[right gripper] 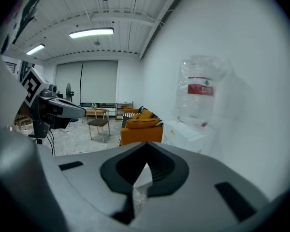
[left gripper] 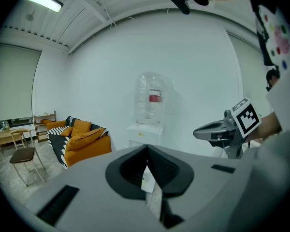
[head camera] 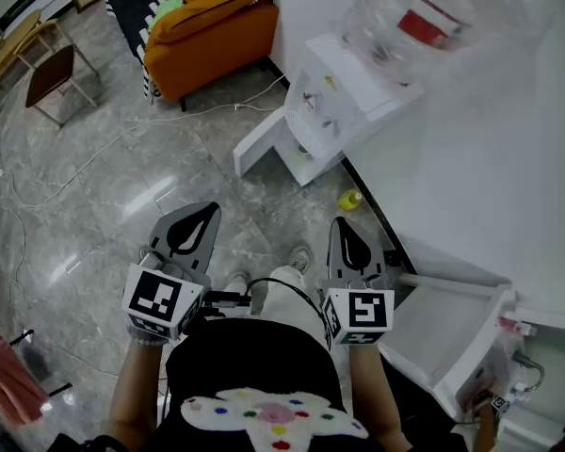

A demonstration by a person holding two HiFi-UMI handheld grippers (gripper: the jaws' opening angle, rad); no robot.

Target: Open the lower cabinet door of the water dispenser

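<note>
Your left hand-held gripper (head camera: 205, 213) and right hand-held gripper (head camera: 342, 226) are both closed and empty. The water dispenser (head camera: 337, 102) door (head camera: 262, 145) is open; the bottle (head camera: 424, 17) is blurred, its top cut off.

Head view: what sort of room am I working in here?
Likely an office lounge or break area: a white water dispenser with its bottle against the wall, an orange sofa on polished grey floor, and a chair and table beyond.

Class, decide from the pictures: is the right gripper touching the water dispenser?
Apart. The head view shows the right gripper close to the person's body, with a stretch of floor between it and the water dispenser.
</note>
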